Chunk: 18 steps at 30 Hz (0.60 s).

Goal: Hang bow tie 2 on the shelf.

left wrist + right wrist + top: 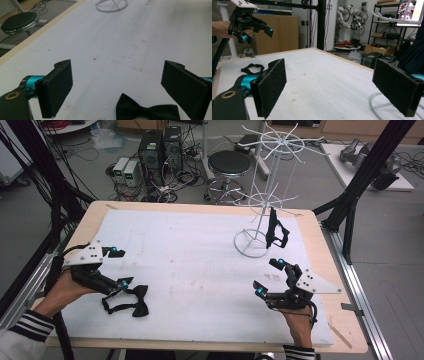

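A black bow tie (134,300) lay flat on the white mat (200,265) near the table's front left corner, its long axis running roughly left to right, with its thin strap looped out to the left. The left gripper (120,268) hovered just above it, jaws spread wide and holding nothing. The right gripper (268,277) was wide too and empty, just in front of the white wire rack (270,175), where a second black tie (276,231) hung. No writing was readable.
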Each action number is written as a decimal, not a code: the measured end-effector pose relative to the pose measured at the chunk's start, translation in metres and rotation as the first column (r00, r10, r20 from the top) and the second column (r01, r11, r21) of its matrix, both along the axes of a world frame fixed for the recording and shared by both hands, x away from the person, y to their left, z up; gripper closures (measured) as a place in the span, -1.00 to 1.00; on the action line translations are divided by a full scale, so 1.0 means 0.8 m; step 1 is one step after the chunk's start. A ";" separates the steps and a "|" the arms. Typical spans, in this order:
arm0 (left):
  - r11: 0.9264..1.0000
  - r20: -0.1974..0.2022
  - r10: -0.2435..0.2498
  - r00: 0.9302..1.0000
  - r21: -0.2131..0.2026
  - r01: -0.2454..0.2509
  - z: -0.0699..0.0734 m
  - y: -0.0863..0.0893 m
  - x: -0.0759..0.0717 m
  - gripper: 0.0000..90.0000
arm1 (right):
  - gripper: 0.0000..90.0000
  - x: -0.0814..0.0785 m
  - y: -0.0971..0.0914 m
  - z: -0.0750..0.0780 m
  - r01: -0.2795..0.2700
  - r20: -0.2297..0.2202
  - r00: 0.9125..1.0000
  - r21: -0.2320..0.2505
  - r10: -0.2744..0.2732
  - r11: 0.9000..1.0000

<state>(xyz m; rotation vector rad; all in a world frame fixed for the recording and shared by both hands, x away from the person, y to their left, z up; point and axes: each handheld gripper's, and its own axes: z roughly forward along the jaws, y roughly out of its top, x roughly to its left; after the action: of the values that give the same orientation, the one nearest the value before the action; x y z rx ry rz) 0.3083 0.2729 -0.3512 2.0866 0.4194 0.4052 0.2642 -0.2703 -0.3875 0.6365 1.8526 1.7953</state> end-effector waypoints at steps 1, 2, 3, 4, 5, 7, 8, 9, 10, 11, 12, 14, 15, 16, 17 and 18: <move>1.000 -0.006 -0.004 1.000 0.018 0.004 -0.002 -0.001 0.001 -0.76 | -0.75 0.000 0.000 0.000 0.001 -0.003 1.000 0.001 -0.001 1.000; 1.000 -0.010 -0.008 1.000 0.028 0.009 -0.003 -0.001 0.001 -0.76 | -0.75 0.000 0.000 0.000 0.001 -0.003 1.000 0.002 -0.001 1.000; 0.999 -0.013 -0.012 1.000 0.040 0.012 -0.004 -0.002 0.002 -0.76 | -0.75 0.000 0.000 0.000 0.000 -0.001 1.000 0.000 0.000 1.000; 0.998 -0.019 -0.012 1.000 0.053 0.013 -0.005 -0.002 0.002 -0.76 | -0.75 -0.001 0.000 0.000 -0.002 -0.007 1.000 0.000 0.002 1.000; 0.998 -0.026 -0.015 1.000 0.062 0.016 -0.007 -0.003 0.003 -0.76 | -0.75 -0.001 0.001 0.000 -0.002 -0.007 1.000 0.001 0.002 1.000; 0.996 -0.038 -0.021 0.999 0.084 0.025 -0.008 -0.005 0.003 -0.76 | -0.75 -0.001 0.001 -0.001 -0.004 -0.006 1.000 -0.001 0.004 1.000; 0.995 -0.042 -0.021 0.999 0.093 0.024 -0.009 -0.007 0.002 -0.76 | -0.75 -0.001 0.002 -0.001 -0.003 -0.005 1.000 -0.003 0.003 1.000; 0.994 -0.047 -0.020 0.999 0.102 0.024 -0.009 -0.009 0.001 -0.76 | -0.75 -0.001 0.002 -0.001 -0.003 -0.009 1.000 -0.004 0.003 1.000; 0.994 -0.049 -0.022 0.999 0.108 0.027 -0.010 -0.010 0.000 -0.75 | -0.75 -0.001 0.002 -0.001 -0.004 -0.009 1.000 -0.004 0.004 1.000; 0.993 -0.051 -0.025 0.998 0.113 0.030 -0.011 -0.011 0.000 -0.75 | -0.75 -0.001 0.002 -0.001 -0.004 -0.008 1.000 -0.005 0.004 1.000; 0.992 -0.053 -0.031 0.998 0.121 0.037 -0.012 -0.013 -0.001 -0.75 | -0.75 0.000 0.002 -0.001 -0.004 -0.007 1.000 -0.004 0.004 1.000; 0.989 -0.054 -0.036 0.998 0.140 0.043 -0.013 -0.015 0.000 -0.74 | -0.75 0.000 0.002 -0.001 -0.004 -0.008 1.000 -0.004 0.004 1.000; 0.988 -0.061 -0.037 0.997 0.148 0.046 -0.015 -0.016 0.001 -0.74 | -0.75 -0.001 0.003 -0.001 -0.007 -0.007 1.000 -0.004 0.007 1.000; 0.986 -0.063 -0.042 0.997 0.158 0.052 -0.016 -0.017 0.002 -0.74 | -0.75 0.000 0.003 -0.001 -0.006 -0.004 1.000 -0.005 0.006 1.000; 0.985 -0.068 -0.043 0.997 0.164 0.053 -0.017 -0.018 0.003 -0.74 | -0.75 -0.001 0.003 -0.001 -0.006 -0.006 1.000 -0.004 0.005 1.000; 0.983 -0.074 -0.043 0.996 0.176 0.056 -0.018 -0.019 0.004 -0.74 | -0.75 0.000 0.002 -0.001 -0.007 -0.003 1.000 -0.004 0.007 1.000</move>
<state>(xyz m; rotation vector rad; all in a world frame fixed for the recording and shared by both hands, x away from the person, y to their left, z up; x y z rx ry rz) 0.3113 0.2576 -0.3656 2.2852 0.3834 0.3519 0.2639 -0.2684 -0.3881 0.6326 1.8617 1.7955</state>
